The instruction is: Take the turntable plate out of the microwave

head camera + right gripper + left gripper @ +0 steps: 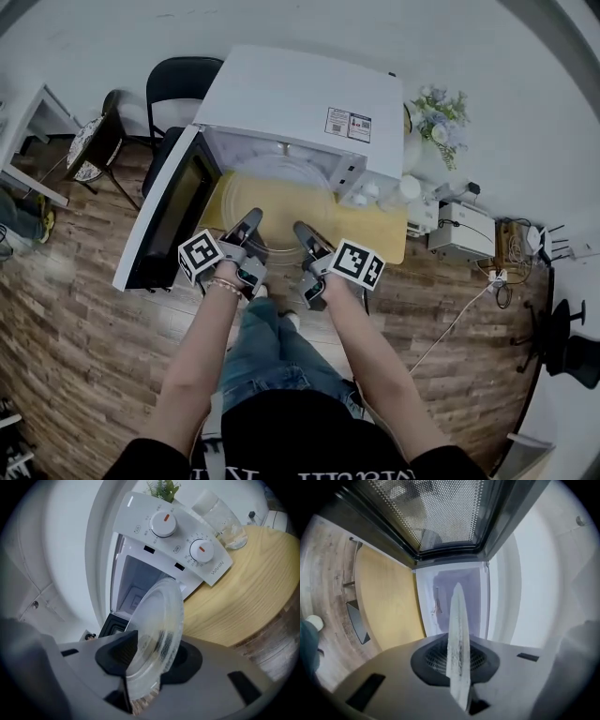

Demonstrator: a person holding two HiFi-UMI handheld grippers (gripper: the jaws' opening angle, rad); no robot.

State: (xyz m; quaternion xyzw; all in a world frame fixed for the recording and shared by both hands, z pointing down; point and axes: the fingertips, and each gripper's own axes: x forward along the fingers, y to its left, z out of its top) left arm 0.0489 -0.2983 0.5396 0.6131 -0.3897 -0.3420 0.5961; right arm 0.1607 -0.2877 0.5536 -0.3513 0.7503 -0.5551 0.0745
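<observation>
Turntable plate pinched by left gripper only; right gripper spread, rim loose between; plate risks being tipped, dropped.

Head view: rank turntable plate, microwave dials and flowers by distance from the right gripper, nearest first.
1. turntable plate: between the jaws of the right gripper, directly ahead.
2. microwave dials: just past the plate, to the gripper's right.
3. flowers: upper right, well beyond the dials.

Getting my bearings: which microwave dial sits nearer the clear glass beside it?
The dial nearest the brand lettering; the other dial sits farther up the panel.
</observation>
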